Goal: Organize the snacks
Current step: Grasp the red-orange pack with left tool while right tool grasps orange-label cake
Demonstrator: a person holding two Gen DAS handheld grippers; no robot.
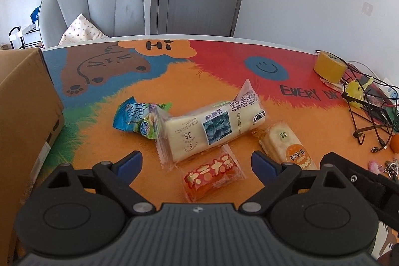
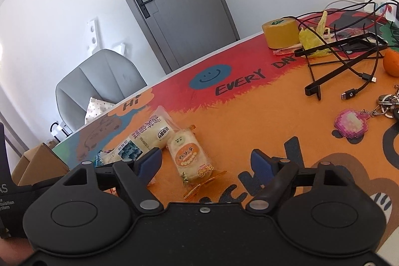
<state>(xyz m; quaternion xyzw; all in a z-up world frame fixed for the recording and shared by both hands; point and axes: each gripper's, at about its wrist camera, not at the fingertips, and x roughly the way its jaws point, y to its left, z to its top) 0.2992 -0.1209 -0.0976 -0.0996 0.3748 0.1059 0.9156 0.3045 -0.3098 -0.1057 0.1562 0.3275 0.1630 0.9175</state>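
Snacks (image 1: 204, 133) sit ungrasped just ahead of both wide-open claws, left gripper (image 1: 197, 163) and right gripper (image 2: 207, 161), so picking looks next.

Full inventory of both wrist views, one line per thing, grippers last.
Blue-and-green crinkled snack packet: 1, left of the cluster.
Long clear-wrapped white cake with blueberry label: 1, centre, overlapping the blue packet.
Small red-and-orange wrapped candy bar: 1, nearest the left jaws.
Clear-wrapped rice cracker with orange round label: 1, right of the cluster.
Brown cardboard box: 1, left table edge.
Yellow tape roll: 1, far right.
Black wire stand with cables: 1, right.
Orange fruit: 1, right edge.
Pink pixel keychain: 1, right.
Grey upholstered chair: 1, behind table.
Colourful cartoon table mat: 1.
Left gripper: jaws open.
Right gripper: jaws open.
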